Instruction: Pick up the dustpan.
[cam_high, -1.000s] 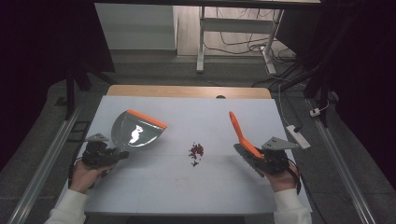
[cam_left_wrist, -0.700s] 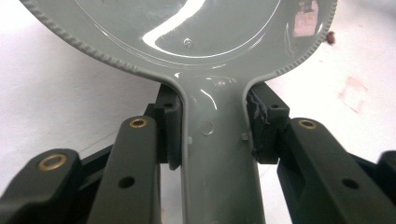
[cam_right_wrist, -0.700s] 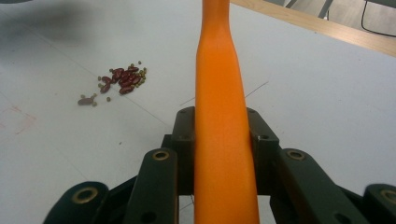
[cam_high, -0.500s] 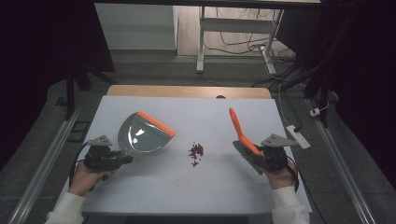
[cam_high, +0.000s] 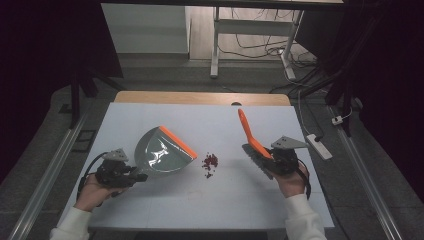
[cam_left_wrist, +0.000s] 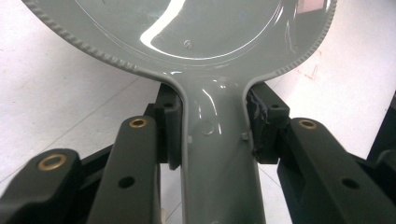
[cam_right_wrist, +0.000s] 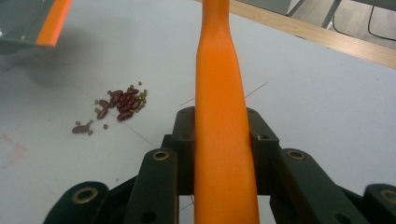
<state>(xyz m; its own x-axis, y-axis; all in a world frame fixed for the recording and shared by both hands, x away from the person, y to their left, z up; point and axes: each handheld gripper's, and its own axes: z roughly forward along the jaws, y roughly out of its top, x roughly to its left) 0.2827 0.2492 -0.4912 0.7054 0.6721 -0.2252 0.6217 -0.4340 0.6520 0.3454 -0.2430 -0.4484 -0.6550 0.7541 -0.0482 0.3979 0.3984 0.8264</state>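
A grey dustpan with an orange front lip lies over the left half of the white table. My left gripper is shut on its grey handle, one jaw on each side. A small pile of dark red beans with a few tiny green ones lies mid-table, just right of the pan's lip. My right gripper is shut on an orange brush; its handle points up and away, its dark bristles low near the table.
A wooden strip runs along the table's far edge. A white power strip lies by the right edge. Metal rails flank the table, and a frame with cables stands on the floor beyond.
The left gripper has brought the dustpan right and down, its orange lip now close to the beans. The right gripper with the brush has barely moved.
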